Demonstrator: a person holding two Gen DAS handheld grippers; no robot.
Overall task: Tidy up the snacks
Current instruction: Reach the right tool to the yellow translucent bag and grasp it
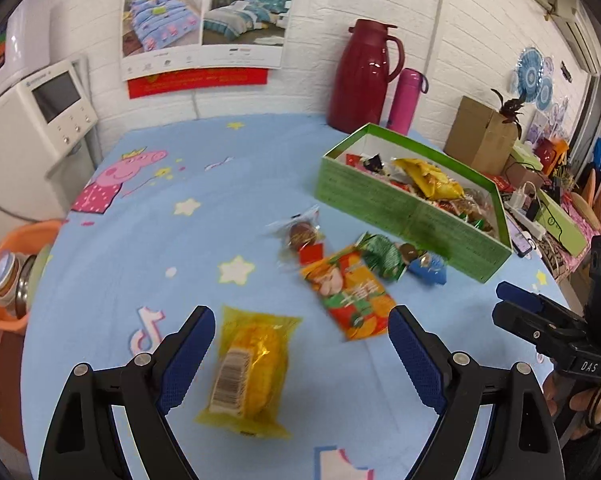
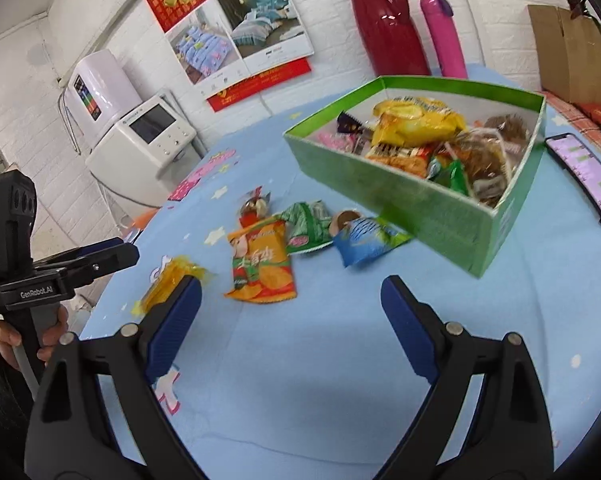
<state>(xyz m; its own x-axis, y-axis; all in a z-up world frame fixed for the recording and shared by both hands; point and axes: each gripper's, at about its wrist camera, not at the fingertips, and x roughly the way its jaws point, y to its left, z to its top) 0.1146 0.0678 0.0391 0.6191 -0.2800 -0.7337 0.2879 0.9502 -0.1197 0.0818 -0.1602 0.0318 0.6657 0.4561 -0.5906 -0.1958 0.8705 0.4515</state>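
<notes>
My left gripper (image 1: pixel 300 344) is spread wide over the blue cloth (image 1: pixel 148 264), with nothing between its fingers. The yellow snack packet (image 1: pixel 248 372) lies flat just inside its left finger, long axis running away from me, barcode end nearest. My right gripper (image 2: pixel 290 308) is wide too, empty. Beyond it the orange chip bag (image 2: pixel 262 264) points lengthwise toward the green box (image 2: pixel 440 208), near other loose snacks.

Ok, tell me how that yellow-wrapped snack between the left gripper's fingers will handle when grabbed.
The yellow-wrapped snack looks puffy and glossy, so probably light and a bit slippery. Its film edges likely crumple. Left gripper is open around it.
</notes>
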